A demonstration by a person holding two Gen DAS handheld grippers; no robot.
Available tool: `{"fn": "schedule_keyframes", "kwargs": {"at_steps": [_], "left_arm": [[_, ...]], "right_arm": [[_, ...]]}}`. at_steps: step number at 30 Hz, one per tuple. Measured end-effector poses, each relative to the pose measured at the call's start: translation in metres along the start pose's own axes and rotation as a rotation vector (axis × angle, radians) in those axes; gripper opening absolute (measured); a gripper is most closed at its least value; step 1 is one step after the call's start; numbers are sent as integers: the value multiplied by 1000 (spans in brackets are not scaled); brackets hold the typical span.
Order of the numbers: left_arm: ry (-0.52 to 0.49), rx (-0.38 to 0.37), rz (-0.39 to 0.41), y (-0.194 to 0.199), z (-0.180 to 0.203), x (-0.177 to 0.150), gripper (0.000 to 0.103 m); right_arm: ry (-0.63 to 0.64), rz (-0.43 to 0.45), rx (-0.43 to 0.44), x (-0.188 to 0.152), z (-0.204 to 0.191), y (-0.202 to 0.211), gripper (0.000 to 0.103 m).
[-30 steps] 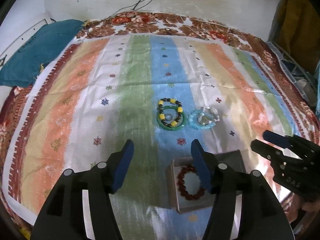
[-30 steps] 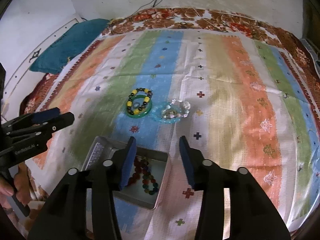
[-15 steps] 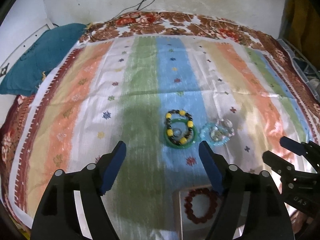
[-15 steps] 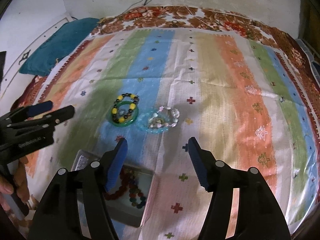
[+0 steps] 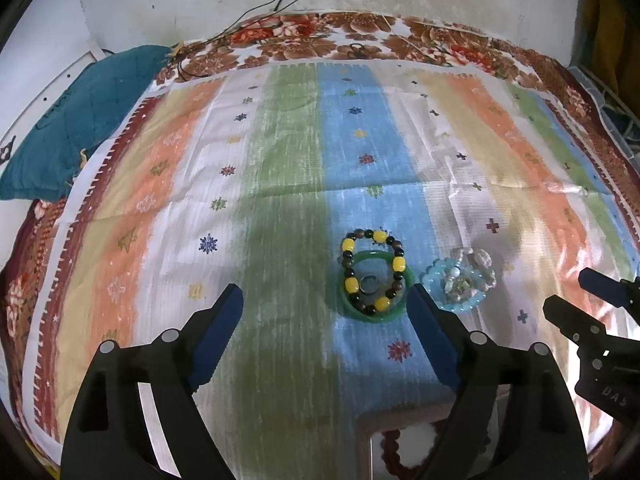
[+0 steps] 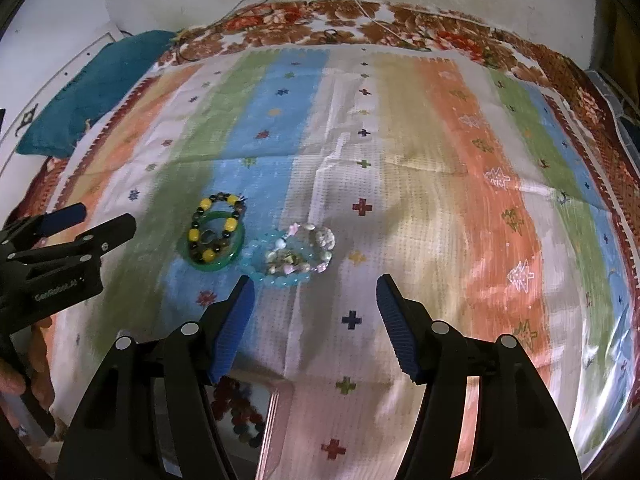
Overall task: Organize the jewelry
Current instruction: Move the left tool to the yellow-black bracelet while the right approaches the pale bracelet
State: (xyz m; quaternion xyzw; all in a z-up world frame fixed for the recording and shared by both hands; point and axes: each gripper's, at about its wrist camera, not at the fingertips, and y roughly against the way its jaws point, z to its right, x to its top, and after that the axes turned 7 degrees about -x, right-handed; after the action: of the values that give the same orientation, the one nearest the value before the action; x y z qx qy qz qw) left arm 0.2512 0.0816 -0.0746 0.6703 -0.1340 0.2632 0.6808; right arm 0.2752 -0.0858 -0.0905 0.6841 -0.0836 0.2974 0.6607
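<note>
Left gripper (image 5: 326, 312): jaws apart, just opened wider, nothing between them. Right gripper (image 6: 316, 304): jaws apart, empty. The green bangle (image 5: 376, 312) lies on the striped cloth (image 5: 280, 184), the blue bracelet (image 5: 460, 284) just beside it.

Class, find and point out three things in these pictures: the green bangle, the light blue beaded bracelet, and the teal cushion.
green bangle (image 5: 353, 310): left wrist view, lower left rim.
light blue beaded bracelet (image 6: 267, 279): right wrist view, front beads.
teal cushion (image 5: 80, 120): left wrist view, middle of its top.

Bed (image 5: 500, 48) under my jaws: striped cloth (image 5: 288, 184) over floral sheet. On the cloth: green bangle (image 5: 352, 310) with beaded bracelet (image 5: 398, 264), blue bracelet (image 5: 434, 284) beside, tray (image 5: 366, 428) nearest.
</note>
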Motion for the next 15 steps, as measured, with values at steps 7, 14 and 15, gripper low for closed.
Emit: {"fn": "schedule_keyframes", "kwargs": {"at_steps": [7, 14, 15], "left_arm": [[0, 11, -28, -24, -6, 2, 84], [-29, 12, -8, -30, -1, 10, 84], [-34, 15, -8, -32, 0, 11, 84]], "right_arm": [[-7, -12, -16, 7, 2, -16, 63], [1, -25, -33, 14, 1, -31, 63], [3, -26, -34, 15, 1, -32, 63]]}}
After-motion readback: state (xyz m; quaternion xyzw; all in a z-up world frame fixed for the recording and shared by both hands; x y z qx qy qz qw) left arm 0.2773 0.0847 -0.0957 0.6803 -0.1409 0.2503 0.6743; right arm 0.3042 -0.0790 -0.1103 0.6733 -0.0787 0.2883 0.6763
